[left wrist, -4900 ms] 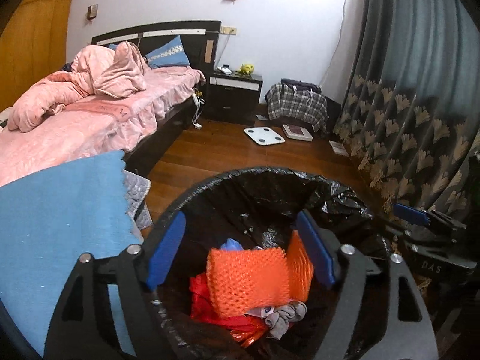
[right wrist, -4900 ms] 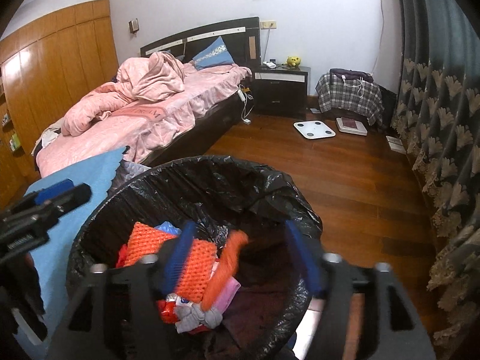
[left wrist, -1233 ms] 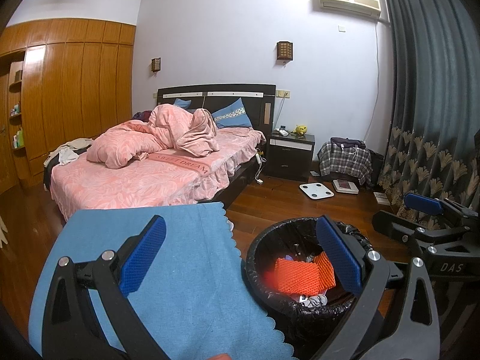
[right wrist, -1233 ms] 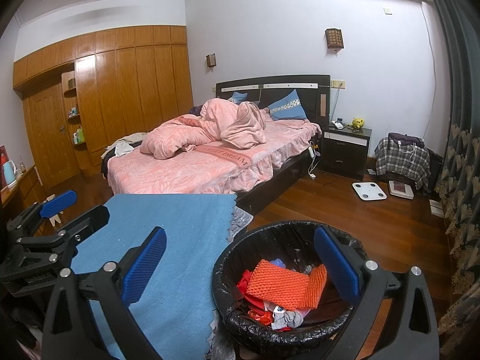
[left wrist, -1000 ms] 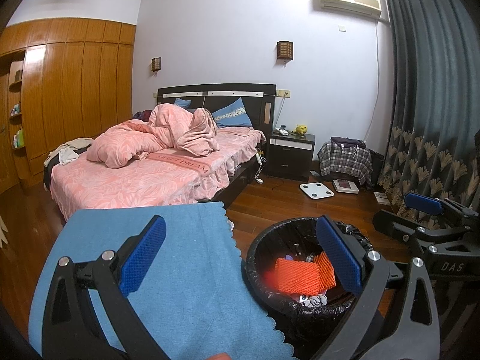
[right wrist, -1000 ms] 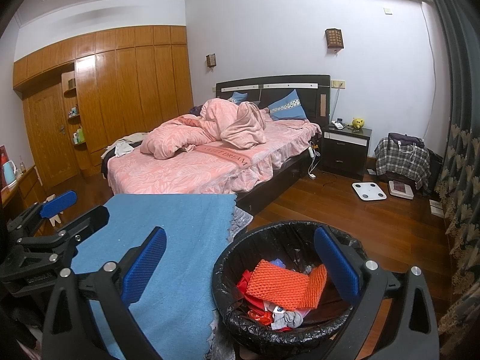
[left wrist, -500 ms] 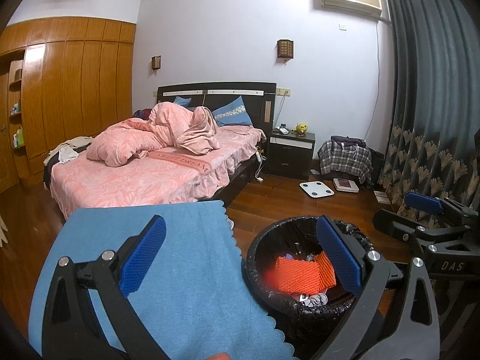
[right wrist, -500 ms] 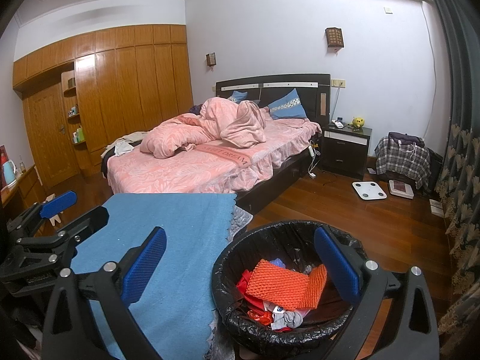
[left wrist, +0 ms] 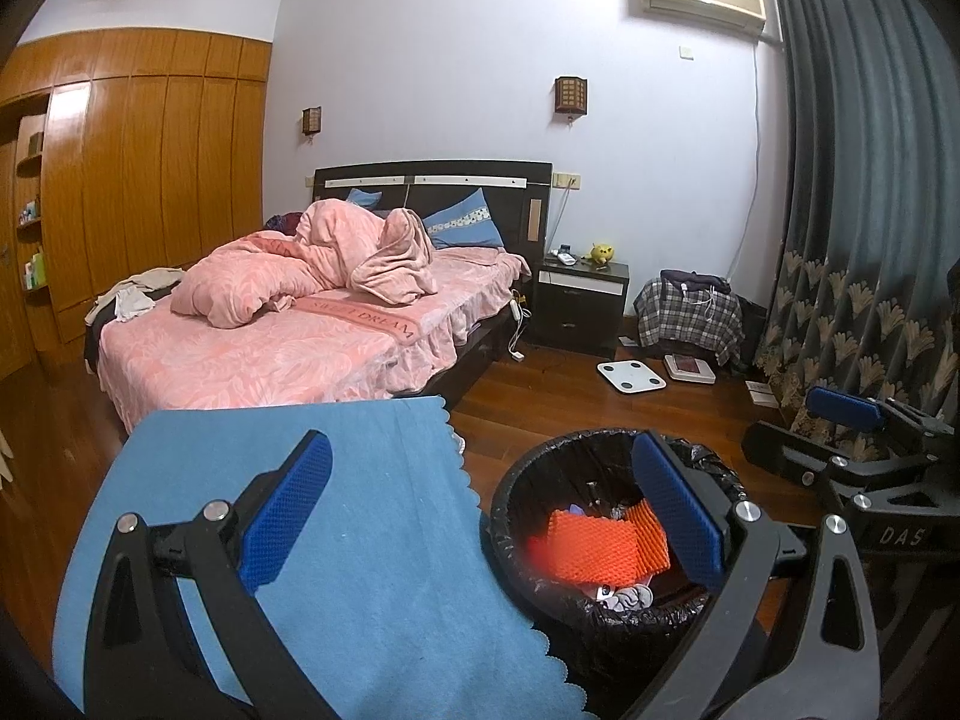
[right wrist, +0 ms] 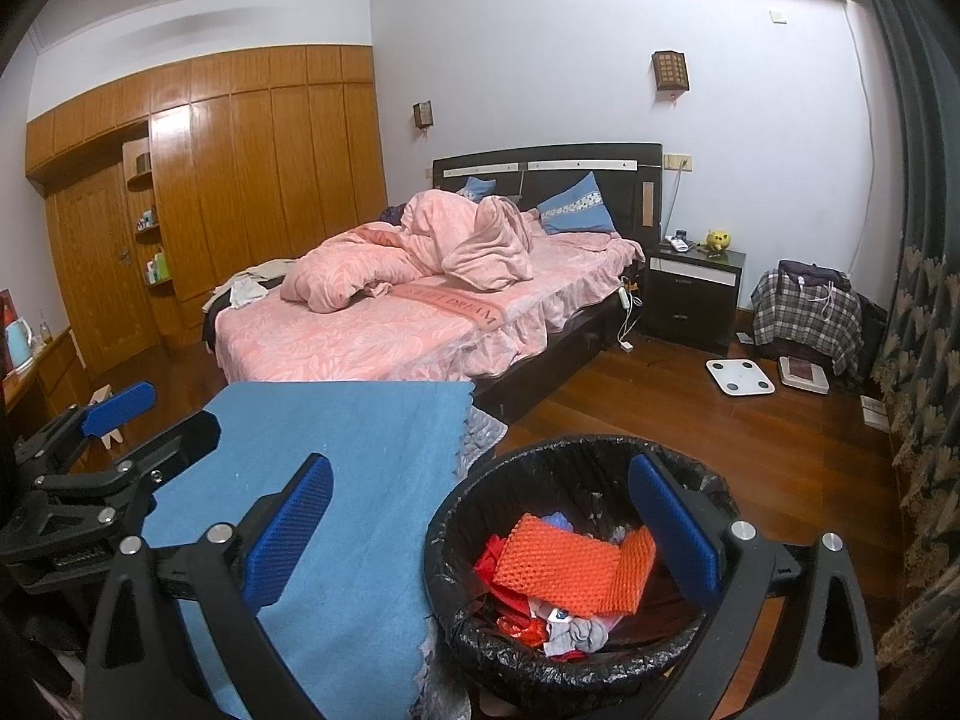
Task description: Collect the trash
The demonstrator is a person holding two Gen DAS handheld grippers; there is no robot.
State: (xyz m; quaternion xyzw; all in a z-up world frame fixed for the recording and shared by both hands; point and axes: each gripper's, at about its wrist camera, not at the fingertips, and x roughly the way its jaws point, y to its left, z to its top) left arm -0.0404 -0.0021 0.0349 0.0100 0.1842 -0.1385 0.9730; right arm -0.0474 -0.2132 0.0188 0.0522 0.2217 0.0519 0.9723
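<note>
Hovering apart above the scene, the left gripper [left wrist: 480, 504] and right gripper [right wrist: 480, 522] both stand with jaws spread wide and empty. Trash, topped by orange mesh [right wrist: 570, 564], lies inside the bin [right wrist: 456, 516], which stands against the right edge of the blue cloth [right wrist: 360, 450]. Collection appears complete, which would explain the idle hold.

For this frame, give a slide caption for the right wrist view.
Open right gripper above blue cloth and black-lined bin holding orange mesh.
</note>
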